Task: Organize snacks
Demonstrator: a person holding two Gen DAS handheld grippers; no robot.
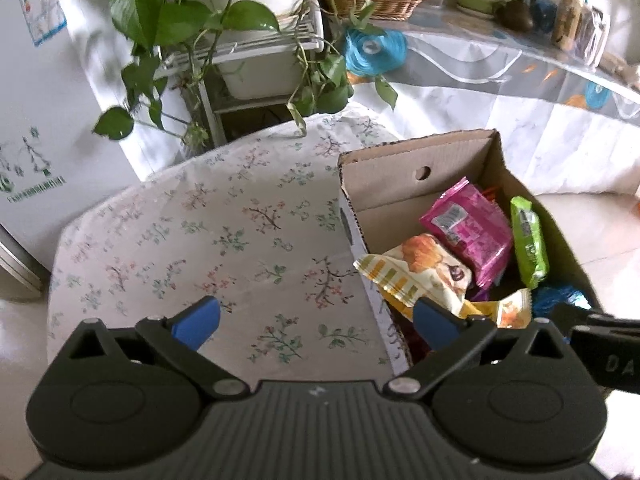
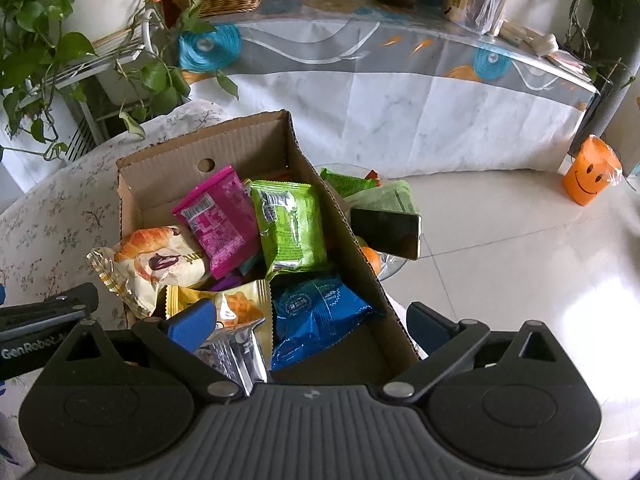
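Both your grippers, left gripper (image 1: 316,322) and right gripper (image 2: 310,326), have their fingers spread wide and hold nothing. Your snacks sit in the cardboard box (image 2: 320,168) at the right edge of the flowery table (image 1: 200,232). Each packet, like the blue packet (image 2: 316,320) and croissant packet (image 2: 156,260), looks light, puffy and slippery. Pinch one by its flat crimped end, gently, so nothing inside gets crushed.
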